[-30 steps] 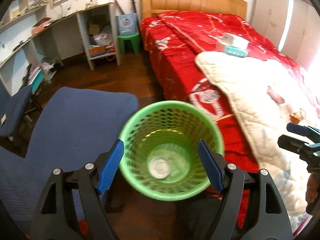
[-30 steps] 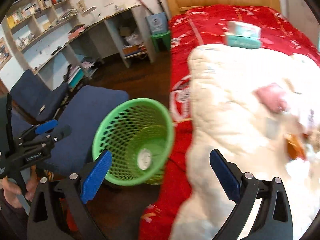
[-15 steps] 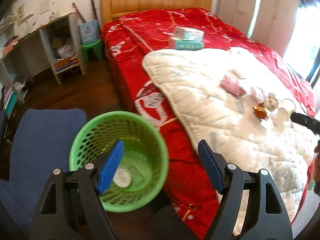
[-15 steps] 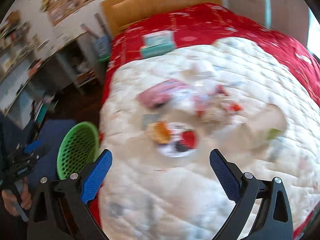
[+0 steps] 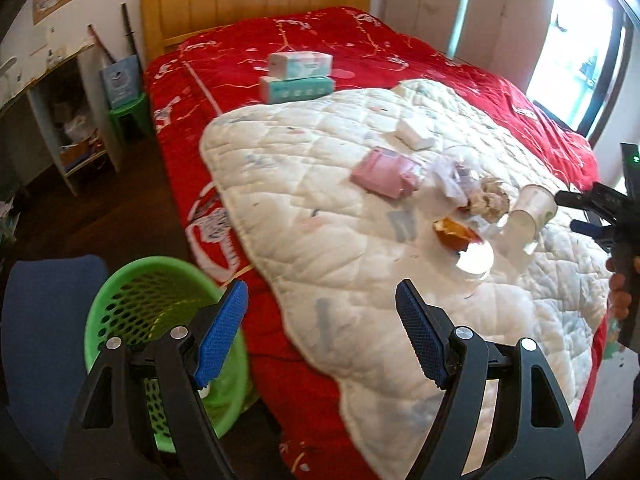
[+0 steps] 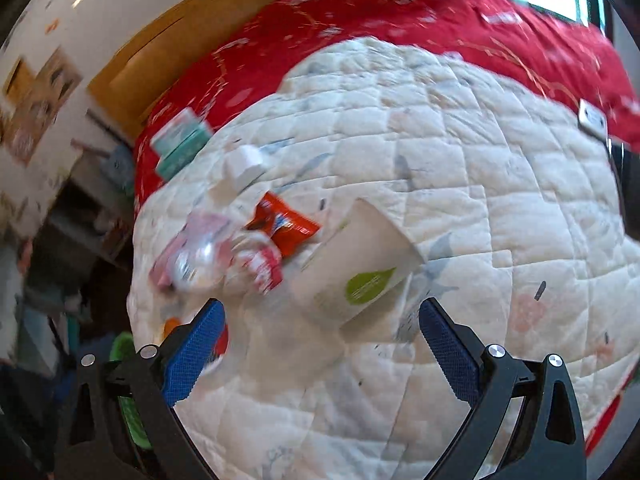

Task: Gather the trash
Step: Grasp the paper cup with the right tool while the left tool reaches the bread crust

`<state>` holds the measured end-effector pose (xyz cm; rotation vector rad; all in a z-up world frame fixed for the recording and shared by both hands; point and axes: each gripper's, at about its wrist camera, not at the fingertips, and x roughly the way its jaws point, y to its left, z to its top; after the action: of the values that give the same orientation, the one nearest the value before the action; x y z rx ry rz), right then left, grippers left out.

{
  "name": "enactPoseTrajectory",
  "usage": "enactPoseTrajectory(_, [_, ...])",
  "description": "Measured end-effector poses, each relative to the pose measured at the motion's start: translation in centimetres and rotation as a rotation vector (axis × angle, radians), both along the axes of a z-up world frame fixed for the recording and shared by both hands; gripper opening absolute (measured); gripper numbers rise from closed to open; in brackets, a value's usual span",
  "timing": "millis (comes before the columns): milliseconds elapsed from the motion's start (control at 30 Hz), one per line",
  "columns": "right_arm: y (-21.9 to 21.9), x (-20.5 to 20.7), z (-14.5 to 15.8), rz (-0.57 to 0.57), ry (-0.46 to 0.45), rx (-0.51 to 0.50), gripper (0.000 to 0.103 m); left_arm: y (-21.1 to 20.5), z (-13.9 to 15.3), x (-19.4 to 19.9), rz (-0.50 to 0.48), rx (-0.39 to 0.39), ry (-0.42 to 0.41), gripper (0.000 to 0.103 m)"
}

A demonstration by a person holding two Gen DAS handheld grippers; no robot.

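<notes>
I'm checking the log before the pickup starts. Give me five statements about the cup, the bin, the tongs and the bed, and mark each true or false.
1. The paper cup lies on its side on the white quilt. True.
2. The right tongs are shut on the cup. False: they are open, with the cup just ahead of them.
3. The green basket stands on the bed. False: it stands on the floor beside the bed.
4. Two tissue boxes are stacked on the red bedspread. True.
5. The left tongs hold a pink packet. False: they are open and empty; the pink packet lies on the quilt.
</notes>
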<state>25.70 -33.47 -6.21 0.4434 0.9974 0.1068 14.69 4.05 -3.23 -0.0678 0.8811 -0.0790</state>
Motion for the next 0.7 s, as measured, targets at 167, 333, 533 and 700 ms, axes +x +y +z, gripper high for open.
enactPoseTrajectory(167, [-1.3, 2.3, -1.5, -0.062, 0.046, 0.076, 0.087, -2.3, 0.0, 1.9, -0.045, 0.001, 0.008, 0.075])
enactPoseTrajectory(333, [-2.2, 4.0, -3.2, -0.116, 0.093, 0.156, 0.087, -4.6, -0.3, 3.5, -0.099, -0.003, 0.018, 0.075])
enactPoseTrajectory(533, [-2.5, 5.2, -4.6, -0.144, 0.121, 0.194, 0.079, -7.8, -1.2, 5.5, -0.18, -0.023, 0.048, 0.075])
enactPoseTrajectory(700, [-2.1, 5.5, -5.0, -0.118, 0.125, 0.197, 0.068, -10.0, -2.5, 7.2, -0.214, -0.027, 0.089, 0.075])
